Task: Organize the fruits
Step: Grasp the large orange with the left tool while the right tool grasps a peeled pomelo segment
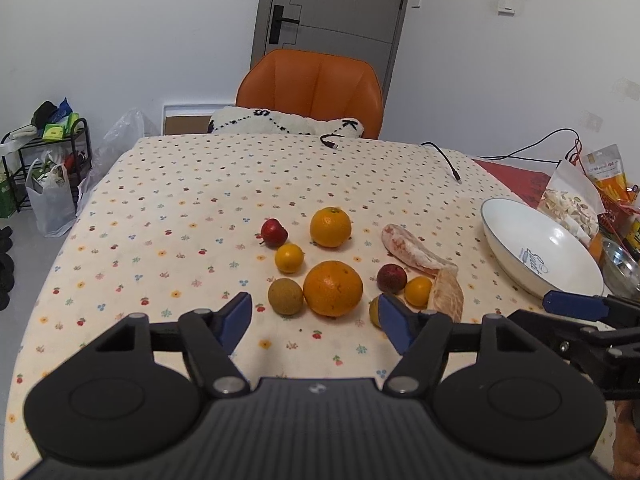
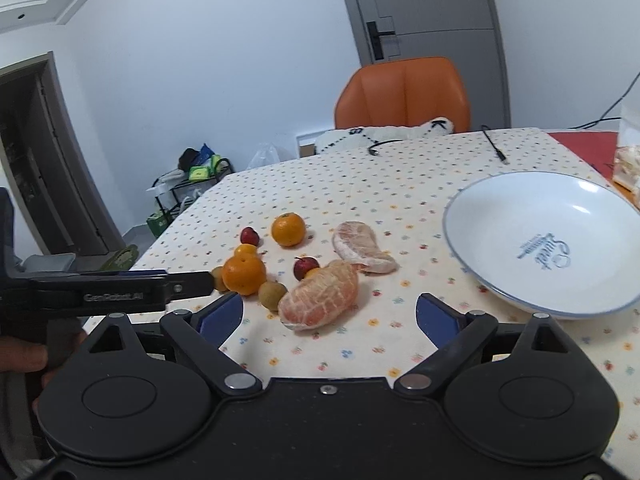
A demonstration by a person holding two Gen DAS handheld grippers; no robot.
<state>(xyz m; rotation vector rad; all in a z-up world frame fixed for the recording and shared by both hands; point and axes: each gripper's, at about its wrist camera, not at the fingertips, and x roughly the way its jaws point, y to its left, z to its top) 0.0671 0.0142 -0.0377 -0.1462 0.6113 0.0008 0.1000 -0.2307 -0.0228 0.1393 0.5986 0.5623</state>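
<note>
Fruit lies loose on the flowered tablecloth (image 1: 180,208): a large orange (image 1: 333,288), a second orange (image 1: 330,227), a small red fruit (image 1: 274,232), a small yellow citrus (image 1: 289,258), a brown round fruit (image 1: 285,297), another red fruit (image 1: 391,278) and two peeled pomelo pieces (image 1: 412,251) (image 2: 320,300). A white plate (image 2: 548,240) stands empty at the right. My left gripper (image 1: 316,322) is open just short of the large orange. My right gripper (image 2: 330,316) is open just short of the near pomelo piece.
An orange chair (image 1: 310,88) with a white cushion stands at the far table edge. Black cables (image 1: 440,156) lie on the far part of the cloth. Snack bags (image 1: 580,196) and a metal bowl (image 1: 620,268) sit at the right edge beyond the plate.
</note>
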